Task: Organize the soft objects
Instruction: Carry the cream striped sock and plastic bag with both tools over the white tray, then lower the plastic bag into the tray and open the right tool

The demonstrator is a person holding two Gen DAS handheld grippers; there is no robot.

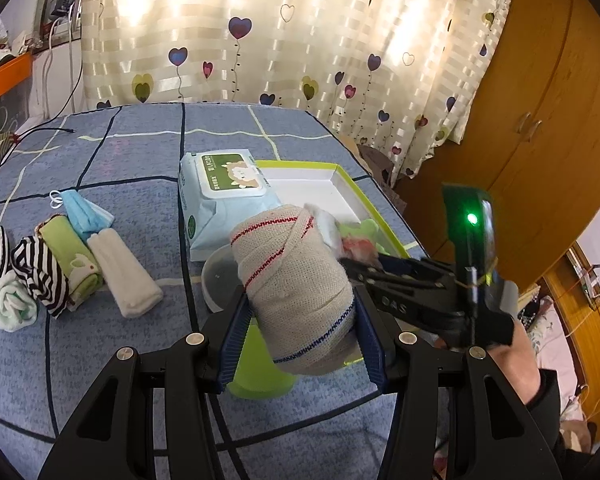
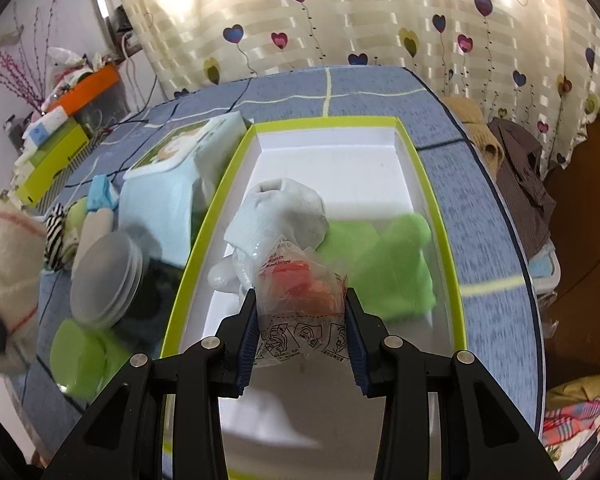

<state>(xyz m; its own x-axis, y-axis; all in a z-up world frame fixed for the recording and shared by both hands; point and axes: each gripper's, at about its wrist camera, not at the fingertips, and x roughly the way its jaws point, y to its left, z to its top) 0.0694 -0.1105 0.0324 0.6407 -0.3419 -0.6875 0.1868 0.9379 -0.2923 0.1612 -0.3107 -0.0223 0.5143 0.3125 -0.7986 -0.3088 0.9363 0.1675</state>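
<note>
Holding a soft, springy bandage roll (image 1: 296,292) across its middle in our left gripper (image 1: 304,336) beside the box (image 1: 342,178), we list a light, slippery plastic packet (image 2: 300,300) pinched between our right gripper (image 2: 302,344) pads over that box, best gripped mid-body.

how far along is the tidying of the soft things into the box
Done: a grey sock and green cloth lie in the box. In hand: left gripper holds a bandage roll; right gripper holds a plastic packet over the box. Left: rolled cloths on the bed.
</note>
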